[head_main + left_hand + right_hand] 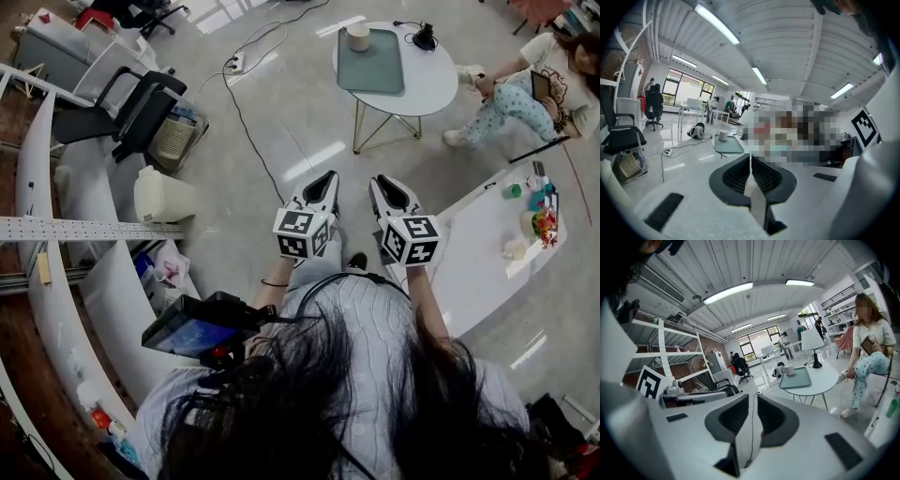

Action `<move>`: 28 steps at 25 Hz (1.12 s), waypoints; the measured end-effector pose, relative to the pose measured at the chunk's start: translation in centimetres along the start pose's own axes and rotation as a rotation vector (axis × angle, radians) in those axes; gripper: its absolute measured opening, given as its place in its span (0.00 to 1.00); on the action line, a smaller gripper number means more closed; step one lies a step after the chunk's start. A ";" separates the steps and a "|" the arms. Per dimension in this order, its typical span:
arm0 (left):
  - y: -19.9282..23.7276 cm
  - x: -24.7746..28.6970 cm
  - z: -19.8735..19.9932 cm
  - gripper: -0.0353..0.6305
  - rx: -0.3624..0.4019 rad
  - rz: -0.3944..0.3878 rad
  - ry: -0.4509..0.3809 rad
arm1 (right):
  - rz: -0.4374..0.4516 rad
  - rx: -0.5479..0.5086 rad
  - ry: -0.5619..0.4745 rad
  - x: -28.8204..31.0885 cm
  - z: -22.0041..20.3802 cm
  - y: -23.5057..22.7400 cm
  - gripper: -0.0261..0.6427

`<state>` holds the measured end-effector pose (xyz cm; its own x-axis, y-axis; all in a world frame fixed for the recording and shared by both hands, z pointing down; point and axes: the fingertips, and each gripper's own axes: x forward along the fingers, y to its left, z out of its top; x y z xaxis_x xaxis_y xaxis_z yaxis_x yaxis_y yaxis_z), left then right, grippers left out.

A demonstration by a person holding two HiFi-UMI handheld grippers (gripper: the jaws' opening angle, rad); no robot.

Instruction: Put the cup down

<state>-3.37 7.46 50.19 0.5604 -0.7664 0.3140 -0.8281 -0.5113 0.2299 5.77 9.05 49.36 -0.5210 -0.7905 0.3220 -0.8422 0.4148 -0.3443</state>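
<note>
Cup (357, 37) stands upright on the teal tray (370, 61) on the round counter (436, 89), well apart at twelve o'clock from both tools. Left tool (328, 176) and right tool (386, 183), side by side, are each clenched on nothing (neither clearly nearer); the putting-down looks done.

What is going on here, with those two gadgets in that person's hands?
A person stands holding a two-jaw tool in each hand; the left gripper and right gripper are both shut and empty. The cup sits on a green tray on the round table across the floor, so it seems already put down. Another person sits beside that table.
</note>
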 end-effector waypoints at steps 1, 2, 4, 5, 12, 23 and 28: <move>0.0 -0.5 -0.1 0.08 0.001 0.000 -0.002 | 0.004 -0.002 -0.004 -0.2 -0.1 0.5 0.15; -0.1 -0.9 -0.3 0.08 0.004 0.001 -0.002 | 0.008 -0.005 -0.007 -0.5 -0.3 1.0 0.15; -0.4 -1.6 -0.6 0.08 0.009 -0.001 -0.002 | 0.018 -0.011 -0.010 -1.1 -0.6 1.7 0.15; -0.7 -1.8 -0.8 0.08 0.010 -0.002 -0.002 | 0.022 -0.014 -0.009 -1.4 -0.8 1.9 0.15; -1.7 -3.3 -1.5 0.08 0.019 -0.011 -0.006 | 0.026 -0.034 -0.014 -2.9 -1.5 3.1 0.15; -2.2 -4.3 -1.5 0.08 0.015 -0.005 -0.027 | 0.043 -0.079 -0.009 -3.7 -1.7 4.2 0.14; -2.6 -4.4 -1.6 0.08 0.014 -0.012 -0.034 | 0.036 -0.089 -0.011 -4.2 -1.7 4.1 0.14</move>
<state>-3.64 12.78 49.64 0.5698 -0.7727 0.2797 -0.8215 -0.5260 0.2203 4.23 14.80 48.08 -0.5500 -0.7790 0.3011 -0.8322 0.4811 -0.2754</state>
